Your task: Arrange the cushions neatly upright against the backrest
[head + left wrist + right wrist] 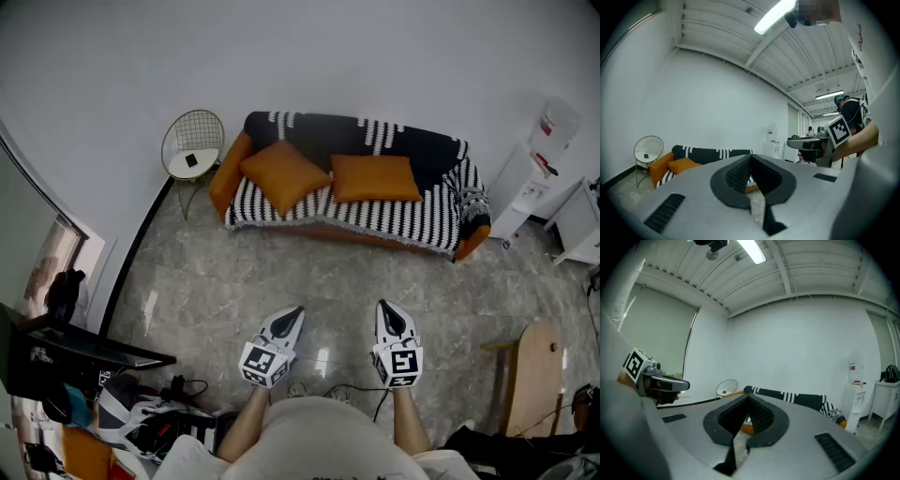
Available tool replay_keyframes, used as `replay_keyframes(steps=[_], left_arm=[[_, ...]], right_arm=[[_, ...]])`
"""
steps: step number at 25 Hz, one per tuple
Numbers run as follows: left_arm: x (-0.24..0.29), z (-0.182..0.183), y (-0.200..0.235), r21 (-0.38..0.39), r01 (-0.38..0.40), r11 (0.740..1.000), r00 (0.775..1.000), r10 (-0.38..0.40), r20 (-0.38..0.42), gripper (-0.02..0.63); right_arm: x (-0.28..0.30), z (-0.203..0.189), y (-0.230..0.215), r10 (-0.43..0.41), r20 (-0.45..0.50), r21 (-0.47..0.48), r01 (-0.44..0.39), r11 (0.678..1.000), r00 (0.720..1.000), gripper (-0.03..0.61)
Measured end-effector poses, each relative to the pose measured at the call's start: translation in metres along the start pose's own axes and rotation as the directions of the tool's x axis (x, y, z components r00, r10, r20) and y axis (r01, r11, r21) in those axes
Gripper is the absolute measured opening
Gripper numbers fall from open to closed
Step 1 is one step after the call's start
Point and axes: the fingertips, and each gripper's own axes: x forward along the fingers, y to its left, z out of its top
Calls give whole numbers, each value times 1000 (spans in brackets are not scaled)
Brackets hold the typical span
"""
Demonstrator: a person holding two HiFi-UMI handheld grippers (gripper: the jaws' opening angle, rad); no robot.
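An orange sofa [352, 183] with a black-and-white striped throw stands against the far wall. Two orange cushions lie on its seat: the left cushion [283, 175] rests turned like a diamond, the right cushion [375, 178] lies flat and leans back a little. Both grippers hang well short of the sofa, over the floor in front of the person. My left gripper [292, 313] is shut with nothing in it, and my right gripper [388, 308] is shut and empty too. In the left gripper view the sofa [693, 157] shows low at the left beyond the jaws.
A round wire side table [193, 146] with a small dark object stands left of the sofa. A white water dispenser [539, 178] and cabinet sit at the right. A wooden chair [532, 375] is near right; a desk with clutter [84, 375] is near left. Cables lie on the marble floor.
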Motion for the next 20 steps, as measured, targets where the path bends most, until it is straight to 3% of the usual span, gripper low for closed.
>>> replay_keyframes(steps=[20], left_arm=[[7,-2,-21,0,-15,1000,1000,15,-7,29]], right_arm=[[-13,-4,-14,35,21,34,-36,999,999,28]])
